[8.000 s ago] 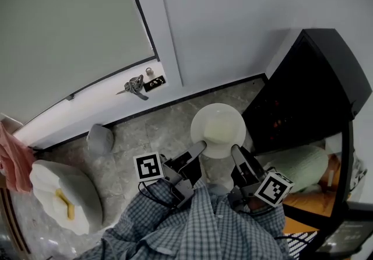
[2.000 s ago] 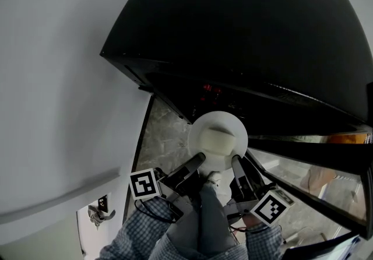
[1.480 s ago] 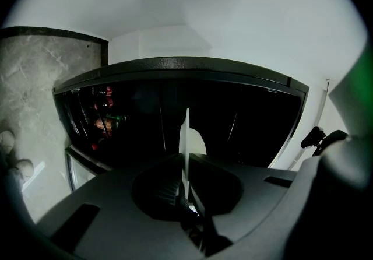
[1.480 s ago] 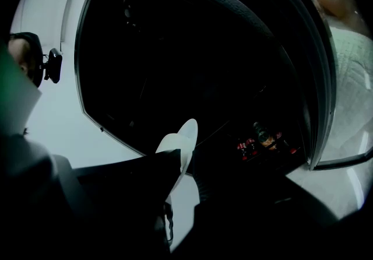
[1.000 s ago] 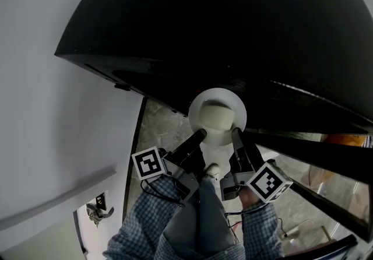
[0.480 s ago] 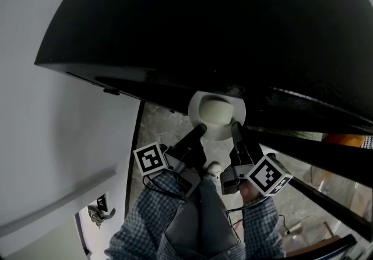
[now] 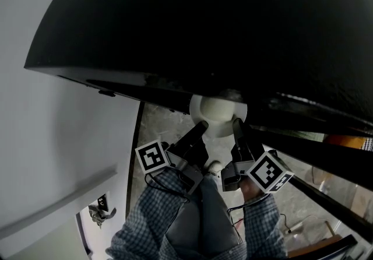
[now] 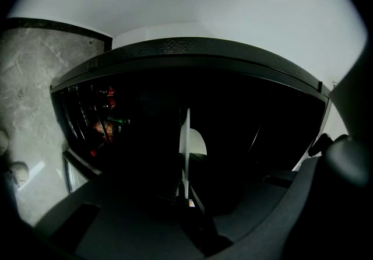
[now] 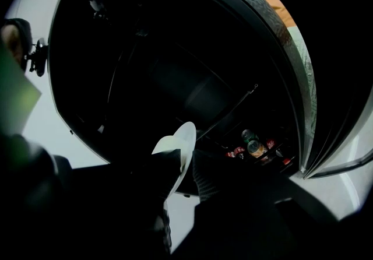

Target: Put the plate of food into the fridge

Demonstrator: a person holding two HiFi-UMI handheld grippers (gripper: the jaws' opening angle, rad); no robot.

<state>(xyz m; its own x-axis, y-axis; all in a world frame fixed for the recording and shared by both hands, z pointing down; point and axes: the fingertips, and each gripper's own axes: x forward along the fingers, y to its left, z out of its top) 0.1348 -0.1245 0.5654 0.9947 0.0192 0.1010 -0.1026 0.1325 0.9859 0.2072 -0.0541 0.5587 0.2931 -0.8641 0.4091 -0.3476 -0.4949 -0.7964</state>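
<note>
Head view: I have the plate (image 7: 218,114) pinched from both sides, because one grip on a rim would let it tip and spill the pale mound of food (image 7: 217,109). The left gripper (image 7: 200,127) is clamped on the near-left rim and the right gripper (image 7: 237,125) on the near-right rim. Together they carry it about level at the dark mouth of the fridge (image 7: 233,31), with its far edge already under the black top.

In the left gripper view the plate shows as a thin white line, edge-on, nipped between the jaws. The right gripper view shows the same, one jaw on each face of the rim. Deep in the fridge I can make out bottles (image 9: 253,143) low down, but I cannot tell where a free shelf lies in the dark.

Both arms reach forward, nearly parallel. The grippers angle in toward each other, marker cubes nearest me, checked sleeves (image 7: 175,218) below.
</note>
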